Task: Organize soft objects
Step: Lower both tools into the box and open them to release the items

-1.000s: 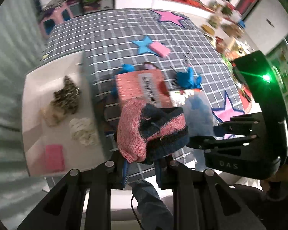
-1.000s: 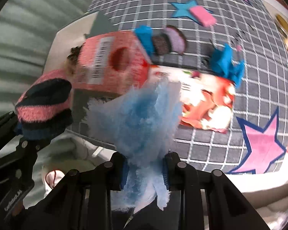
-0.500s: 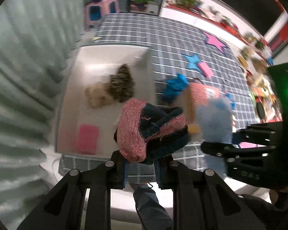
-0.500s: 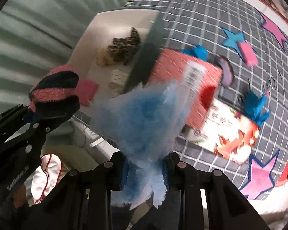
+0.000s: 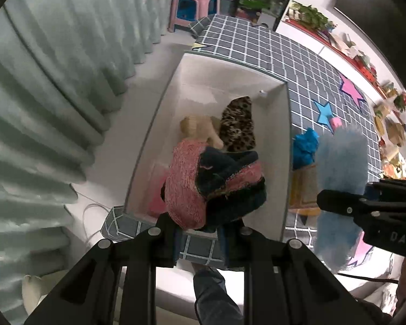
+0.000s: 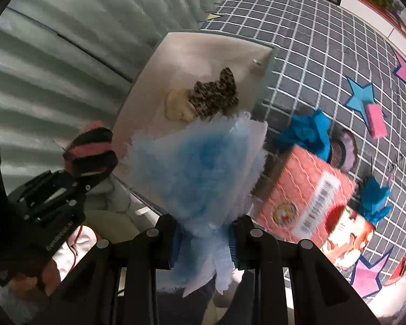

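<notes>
My left gripper [image 5: 200, 233] is shut on a pink and navy knit sock bundle [image 5: 213, 181] and holds it above the near end of a white bin [image 5: 285, 146]. My right gripper [image 6: 203, 238] is shut on a fluffy light blue cloth [image 6: 200, 173], just right of the bin's near corner; it also shows in the left wrist view [image 5: 341, 159]. In the bin lie a leopard-print cloth [image 6: 213, 94], a beige soft piece [image 6: 177, 105] and a pink item [image 5: 157, 200], mostly hidden by the sock bundle.
The bin stands at the left end of a grey checked table [image 6: 324, 40], next to a curtain [image 5: 40, 108]. On the table lie a red box [image 6: 308, 189], crumpled blue cloths [image 6: 305, 132], a pink sponge [image 6: 376, 119] and a printed packet [image 6: 349, 238].
Both grippers have moved left from over the red box to the white bin, carrying the sock bundle and the blue cloth. The bin now fills the middle of both views.
</notes>
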A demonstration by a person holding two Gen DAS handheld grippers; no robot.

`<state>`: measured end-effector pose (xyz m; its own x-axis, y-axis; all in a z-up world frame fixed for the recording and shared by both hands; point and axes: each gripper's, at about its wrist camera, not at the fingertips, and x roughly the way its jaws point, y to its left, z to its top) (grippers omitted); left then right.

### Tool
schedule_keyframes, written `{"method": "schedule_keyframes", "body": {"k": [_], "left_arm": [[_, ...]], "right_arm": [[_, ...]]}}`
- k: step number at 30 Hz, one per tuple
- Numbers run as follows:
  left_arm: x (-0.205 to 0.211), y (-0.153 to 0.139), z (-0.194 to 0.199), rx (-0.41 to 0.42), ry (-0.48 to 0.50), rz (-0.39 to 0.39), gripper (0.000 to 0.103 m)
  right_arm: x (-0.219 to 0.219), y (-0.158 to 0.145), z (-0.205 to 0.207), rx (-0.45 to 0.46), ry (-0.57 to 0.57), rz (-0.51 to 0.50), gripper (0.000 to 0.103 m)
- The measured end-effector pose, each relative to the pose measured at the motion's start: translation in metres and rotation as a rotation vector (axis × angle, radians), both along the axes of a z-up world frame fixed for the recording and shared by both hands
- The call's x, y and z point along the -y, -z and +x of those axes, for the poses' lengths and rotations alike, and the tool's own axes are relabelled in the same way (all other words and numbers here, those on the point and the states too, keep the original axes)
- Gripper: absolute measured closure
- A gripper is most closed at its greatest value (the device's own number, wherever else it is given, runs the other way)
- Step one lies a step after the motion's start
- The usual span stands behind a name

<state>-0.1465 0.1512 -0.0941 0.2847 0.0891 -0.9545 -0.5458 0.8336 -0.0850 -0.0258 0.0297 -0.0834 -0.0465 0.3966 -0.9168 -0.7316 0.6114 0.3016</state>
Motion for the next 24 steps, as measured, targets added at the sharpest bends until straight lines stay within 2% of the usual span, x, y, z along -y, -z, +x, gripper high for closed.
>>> {"method": "schedule_keyframes", "body": {"k": [11, 24], "left_arm": [[-0.009, 0.023, 0.008, -0.063, -0.037, -0.013, 0.079], [-0.015, 0.038, 0.026, -0.102, -0.045, -0.018, 0.079]], "right_arm": [[-0.041, 0.003, 0.011, -0.015, -0.019, 0.013, 0.073], [-0.057, 0.008, 0.020, -0.016, -0.005, 0.011, 0.073]]}}
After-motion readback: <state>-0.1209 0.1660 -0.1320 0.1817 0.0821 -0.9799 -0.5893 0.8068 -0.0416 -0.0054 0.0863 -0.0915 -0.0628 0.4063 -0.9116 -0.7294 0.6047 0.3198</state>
